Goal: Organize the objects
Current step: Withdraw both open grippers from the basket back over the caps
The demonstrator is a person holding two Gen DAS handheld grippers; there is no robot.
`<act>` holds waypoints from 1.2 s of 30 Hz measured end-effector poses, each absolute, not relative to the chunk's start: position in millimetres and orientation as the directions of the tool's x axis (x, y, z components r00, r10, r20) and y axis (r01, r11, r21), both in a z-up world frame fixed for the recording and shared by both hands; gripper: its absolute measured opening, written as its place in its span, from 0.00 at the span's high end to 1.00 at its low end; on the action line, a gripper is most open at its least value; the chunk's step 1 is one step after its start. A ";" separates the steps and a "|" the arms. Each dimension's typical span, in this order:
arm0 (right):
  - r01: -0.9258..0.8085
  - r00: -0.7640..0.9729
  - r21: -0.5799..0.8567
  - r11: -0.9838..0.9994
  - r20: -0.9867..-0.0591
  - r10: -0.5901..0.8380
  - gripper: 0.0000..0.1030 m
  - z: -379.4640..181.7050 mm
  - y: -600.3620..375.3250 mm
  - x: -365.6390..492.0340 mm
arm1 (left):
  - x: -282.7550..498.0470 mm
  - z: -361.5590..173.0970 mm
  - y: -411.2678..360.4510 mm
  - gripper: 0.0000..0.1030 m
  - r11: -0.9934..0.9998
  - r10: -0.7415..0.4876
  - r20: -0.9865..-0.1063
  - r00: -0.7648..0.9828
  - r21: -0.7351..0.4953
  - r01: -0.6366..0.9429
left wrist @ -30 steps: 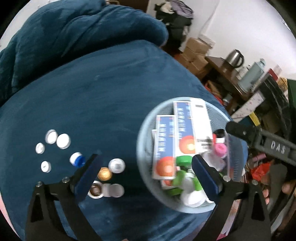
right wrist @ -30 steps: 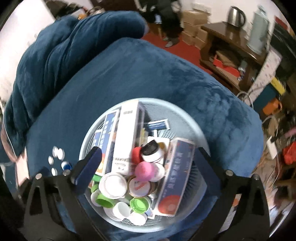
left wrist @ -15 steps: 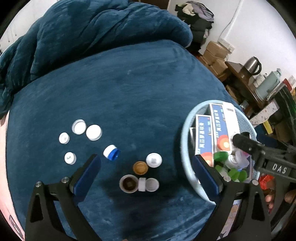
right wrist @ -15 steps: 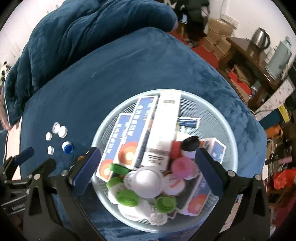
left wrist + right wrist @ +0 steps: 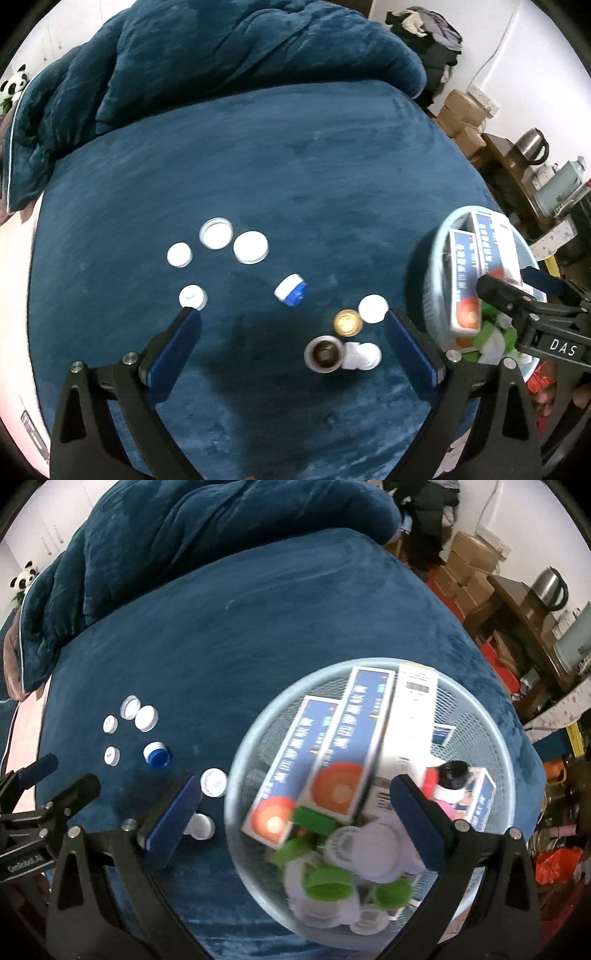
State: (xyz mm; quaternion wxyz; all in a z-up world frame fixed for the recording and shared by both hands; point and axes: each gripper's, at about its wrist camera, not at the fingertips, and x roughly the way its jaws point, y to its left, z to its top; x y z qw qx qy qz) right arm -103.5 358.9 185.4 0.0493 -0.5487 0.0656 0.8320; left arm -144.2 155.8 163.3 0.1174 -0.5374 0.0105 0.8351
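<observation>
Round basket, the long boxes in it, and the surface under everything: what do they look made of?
Round basket: likely moulded plastic, pale blue, matte; fine perforated mesh wall under a solid rim. Long boxes: printed cardboard with slight sheen; crisp folded edges, one showing a barcode. Surface: plush, velvety dark-blue fabric; the nap shows lighter brushed streaks and it dimples softly.

A deep blue blanket point(image 5: 295, 177) is seen under white caps point(image 5: 251, 247) and a blue-and-white cap point(image 5: 291, 290). A pale blue mesh basket point(image 5: 491, 746) is filled with blue boxes point(image 5: 354, 746) marked with orange circles, and green lids point(image 5: 328, 880).
</observation>
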 end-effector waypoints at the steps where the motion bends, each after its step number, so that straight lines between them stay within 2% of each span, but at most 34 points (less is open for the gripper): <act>1: -0.148 -0.392 0.056 -0.987 -0.920 0.007 0.00 184.5 355.1 -104.7 | -144.4 162.3 152.3 0.03 -0.973 0.181 -0.901 -0.394 -0.107 -0.202; 11: -0.048 -0.372 0.067 -0.997 -0.927 -0.044 0.00 171.6 302.2 -119.7 | -148.2 152.0 109.5 0.03 -0.986 0.142 -0.910 -0.390 -0.093 -0.141; 27: 0.041 -0.292 0.095 -0.995 -0.951 -0.103 0.00 129.0 241.2 -153.1 | -158.1 106.9 17.5 0.03 -0.998 0.055 -0.947 -0.316 -0.065 0.021; 36: 0.012 -0.230 0.095 -0.995 -0.969 -0.095 0.00 91.8 240.9 -181.6 | -164.4 94.6 5.1 0.03 -0.995 0.076 -0.956 -0.282 -0.093 0.047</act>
